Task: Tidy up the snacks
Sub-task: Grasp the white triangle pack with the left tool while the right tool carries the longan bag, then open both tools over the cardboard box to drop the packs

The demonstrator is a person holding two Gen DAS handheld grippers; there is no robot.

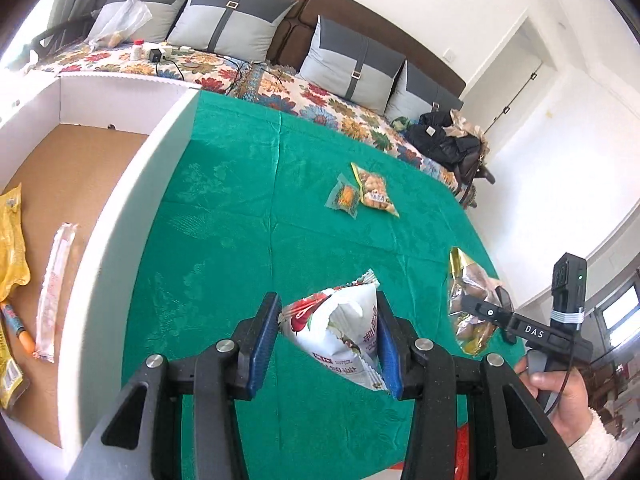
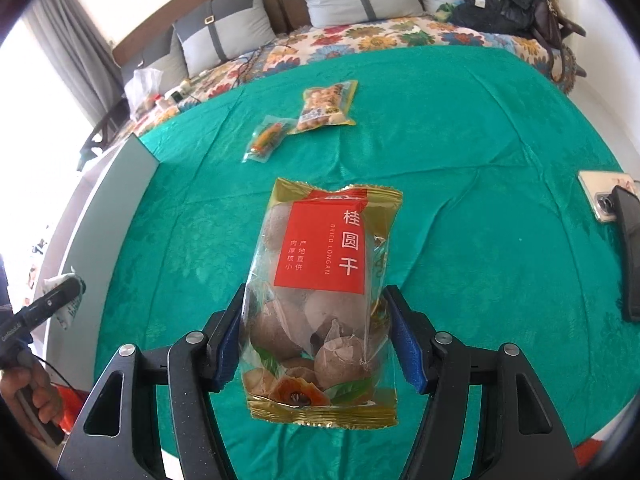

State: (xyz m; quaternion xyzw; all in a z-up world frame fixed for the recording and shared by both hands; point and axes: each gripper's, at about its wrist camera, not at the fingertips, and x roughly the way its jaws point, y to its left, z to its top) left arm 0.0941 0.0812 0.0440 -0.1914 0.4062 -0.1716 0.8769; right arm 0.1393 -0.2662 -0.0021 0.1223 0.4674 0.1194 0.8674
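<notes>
Both fingers clamped: left gripper pinching crinkled white packet, right gripper glossy longan bag.

The yellow bag and phone are each cut off at the edge.

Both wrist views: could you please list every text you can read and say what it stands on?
"桂圆干": red label of the longan bag, held in the right hand-held gripper.
"DRIED LONGAN": same label.
"DAS": right hand-held gripper's body, left wrist view.
White snack bag in the left hand-held gripper: print unreadable.
Peanut packet: too small.
</notes>
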